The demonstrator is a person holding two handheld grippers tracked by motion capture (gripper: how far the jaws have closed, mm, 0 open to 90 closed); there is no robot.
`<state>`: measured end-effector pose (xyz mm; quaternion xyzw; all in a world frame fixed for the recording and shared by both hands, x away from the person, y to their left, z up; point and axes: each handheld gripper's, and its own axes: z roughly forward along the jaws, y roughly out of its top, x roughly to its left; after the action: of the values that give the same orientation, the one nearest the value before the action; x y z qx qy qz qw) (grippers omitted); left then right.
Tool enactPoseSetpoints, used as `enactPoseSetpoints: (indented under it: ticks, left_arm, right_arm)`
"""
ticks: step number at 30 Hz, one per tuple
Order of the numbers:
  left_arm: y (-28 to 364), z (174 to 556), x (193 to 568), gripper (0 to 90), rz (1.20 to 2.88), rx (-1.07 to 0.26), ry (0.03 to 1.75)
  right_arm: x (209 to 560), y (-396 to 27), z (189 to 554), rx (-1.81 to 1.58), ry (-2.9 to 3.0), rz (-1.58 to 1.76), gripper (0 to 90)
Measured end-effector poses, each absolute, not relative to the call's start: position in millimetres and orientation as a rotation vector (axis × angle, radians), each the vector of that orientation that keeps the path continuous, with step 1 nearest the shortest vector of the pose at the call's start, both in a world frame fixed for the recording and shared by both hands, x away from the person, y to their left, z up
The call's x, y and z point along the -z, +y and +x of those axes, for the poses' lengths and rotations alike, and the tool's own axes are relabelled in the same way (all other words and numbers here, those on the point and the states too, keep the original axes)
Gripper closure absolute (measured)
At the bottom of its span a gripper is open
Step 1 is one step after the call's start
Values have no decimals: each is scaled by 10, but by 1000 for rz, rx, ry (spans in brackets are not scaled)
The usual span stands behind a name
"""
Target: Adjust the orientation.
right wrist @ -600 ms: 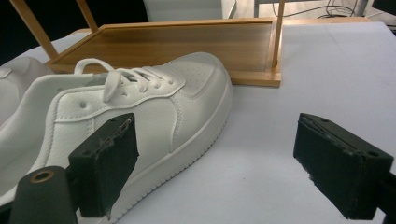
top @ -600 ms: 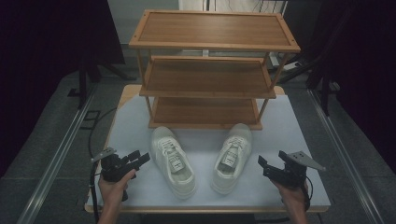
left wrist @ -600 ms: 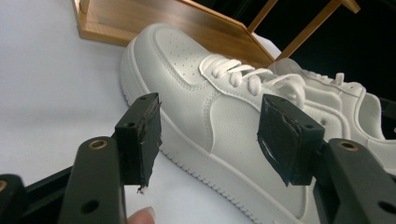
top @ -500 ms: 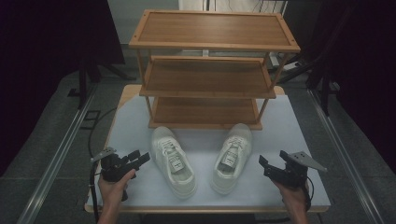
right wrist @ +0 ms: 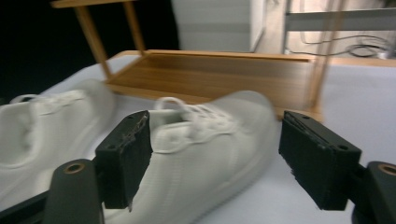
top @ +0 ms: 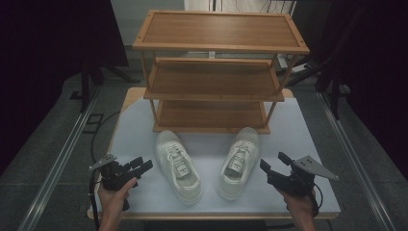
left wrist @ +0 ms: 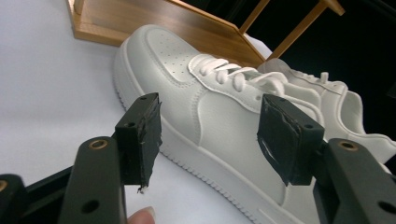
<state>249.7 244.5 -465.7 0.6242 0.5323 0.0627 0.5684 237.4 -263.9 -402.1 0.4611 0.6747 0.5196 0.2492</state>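
Two white sneakers lie side by side on the pale table, toes toward the rack: the left sneaker (top: 178, 164) (left wrist: 205, 116) and the right sneaker (top: 239, 161) (right wrist: 201, 149). My left gripper (top: 143, 165) (left wrist: 210, 135) hovers open just left of the left sneaker, its jaws aimed at the shoe's side. On the other side my right gripper (top: 274, 161) (right wrist: 215, 154) stands open close to the right sneaker, jaws spread wide and holding nothing. A hand holds each gripper at the table's front edge.
A wooden three-shelf rack (top: 216, 72) stands at the back of the table (top: 134, 130), its bottom shelf (right wrist: 219, 77) just behind the sneakers' toes. Cables trail over the floor at the left. Dark curtains surround the area.
The right gripper has shifted slightly toward the right sneaker; its view is blurred by motion. The left gripper and both sneakers stay where they were.
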Motion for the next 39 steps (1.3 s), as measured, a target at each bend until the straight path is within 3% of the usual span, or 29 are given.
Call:
enactPoseSetpoints:
  ticks: [2,12,19,26,39]
  left_arm:
    - [2445,2489,4646,397,1466,-153,1247]
    - [2403,2480,4650,397,1472,-124,1227]
    - [2379,2467,4638,398,1470,-126,1214]
    - [2381,2477,4654,399,1475,-118,1217]
    - [2371,2459,4629,399,1472,-121,1213]
  right_arm:
    - [4009,-2602,2361,-1425,1851,1245,275]
    - [3959,-2151,2249,-1496,2019,1035,517]
    - [4010,-1849,2197,-1568,2160,932,769]
    - [4128,-1548,2182,-1564,2273,844,892]
    - [4386,-1079,2121,-1397,2390,800,896]
